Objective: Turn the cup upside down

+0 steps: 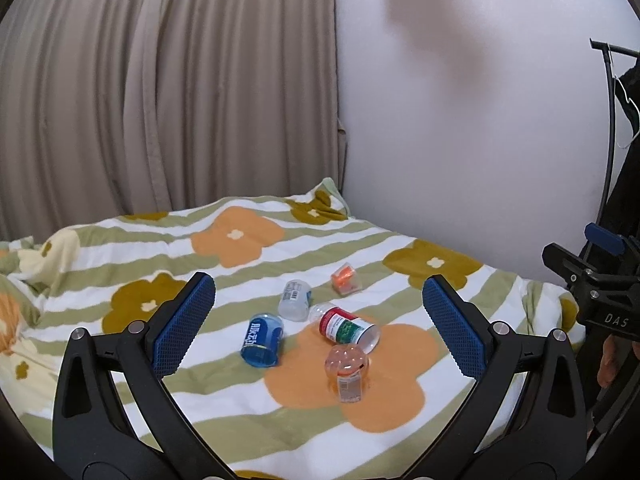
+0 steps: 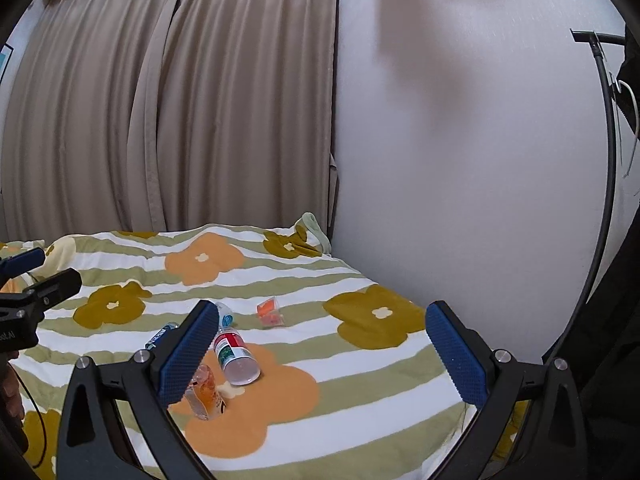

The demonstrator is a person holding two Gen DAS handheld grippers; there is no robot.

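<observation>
Overhead, both grippers' ribbed blue fingers (image 1: 184, 326) spread wide, empty; clear plastic cups (image 1: 347, 372) on plush floral blanket (image 1: 120, 236).

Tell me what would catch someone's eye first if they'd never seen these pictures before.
Probably the flowered blanket, striped green and white with big orange blossoms, filling the lower half of both views. Next, the cluster of small cut-bottle cups at its middle: a blue cup and a red-labelled cup on their sides, and an orange cup standing bottom-up nearest the camera. Framing it all, the left claw and right claw hang wide open, holding nothing.
</observation>
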